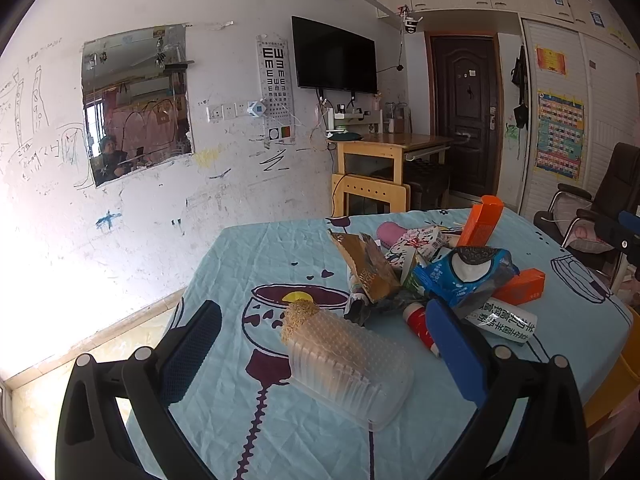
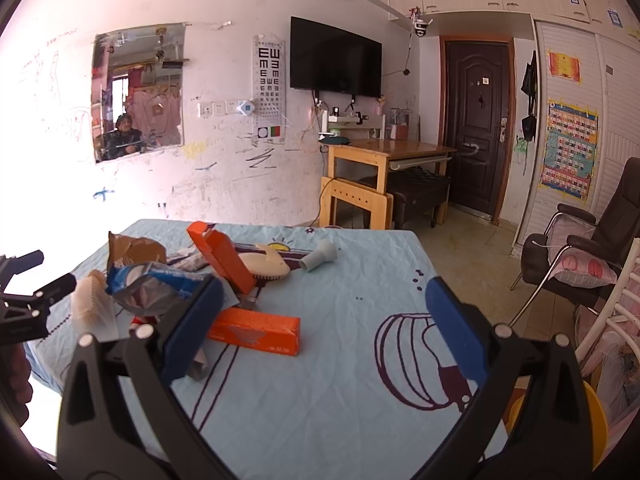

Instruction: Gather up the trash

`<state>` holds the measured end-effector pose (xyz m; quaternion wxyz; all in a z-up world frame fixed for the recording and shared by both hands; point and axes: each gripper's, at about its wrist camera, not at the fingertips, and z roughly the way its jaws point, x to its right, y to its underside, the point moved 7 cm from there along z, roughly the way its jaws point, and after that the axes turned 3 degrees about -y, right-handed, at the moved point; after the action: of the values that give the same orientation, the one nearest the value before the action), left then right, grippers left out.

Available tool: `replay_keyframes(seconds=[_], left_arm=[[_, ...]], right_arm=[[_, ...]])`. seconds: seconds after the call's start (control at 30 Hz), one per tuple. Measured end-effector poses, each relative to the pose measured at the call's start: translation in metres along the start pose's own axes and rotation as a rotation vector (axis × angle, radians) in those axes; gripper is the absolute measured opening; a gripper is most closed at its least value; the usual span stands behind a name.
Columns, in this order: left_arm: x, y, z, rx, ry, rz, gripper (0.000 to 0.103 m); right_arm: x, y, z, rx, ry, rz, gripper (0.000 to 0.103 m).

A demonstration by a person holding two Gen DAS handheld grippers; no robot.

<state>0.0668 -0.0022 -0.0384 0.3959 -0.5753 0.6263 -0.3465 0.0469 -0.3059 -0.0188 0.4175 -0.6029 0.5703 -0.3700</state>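
Clear ribbed plastic is the nearest piece of rubbish: a transparent tray (image 1: 352, 364) lying at the lower centre of the left wrist view, on the pale blue tablecloth (image 1: 248, 256), with something straw-coloured and fibrous at its far end. The left gripper (image 1: 320, 344) is spread wide and grips nothing; its 2 blue pads stand either side of the tray without touching it. I judge the tray very light, thin-walled and springy, apt to buckle or squirt out under a hard squeeze, so a gentle pinch across its long ribbed walls near the middle looks safest. Moving right in the same view, the heap at centre right holds a gold-brown foil wrapper (image 1: 368, 268), a crumpled blue snack bag (image 1: 464, 276), an orange carton (image 1: 520, 286) and a second, upright orange box (image 1: 482, 220). The films should be limp, slick and almost weightless, best nipped at a bunched fold; the cartons look stiff but hollow, and are best taken across their narrow faces. In the right wrist view the heap fills the centre left, with the flat orange carton (image 2: 256, 330) just beyond the left blue pad of the right gripper (image 2: 324, 320), which is likewise wide open and empty. A grey tube-like piece (image 2: 320, 258) lies apart, above centre. A yellow rim (image 2: 592, 424), perhaps a bin, shows at the lower right.
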Motion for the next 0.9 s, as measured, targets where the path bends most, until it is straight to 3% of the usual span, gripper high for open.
replay_keyframes(seconds=[0.9], left_arm=[[-0.0035, 0.0012, 0.003, -0.011, -0.001, -0.006, 0.097]], right_arm=[[0.0011, -0.0029, -0.002, 0.0, 0.0, -0.001, 0.097]])
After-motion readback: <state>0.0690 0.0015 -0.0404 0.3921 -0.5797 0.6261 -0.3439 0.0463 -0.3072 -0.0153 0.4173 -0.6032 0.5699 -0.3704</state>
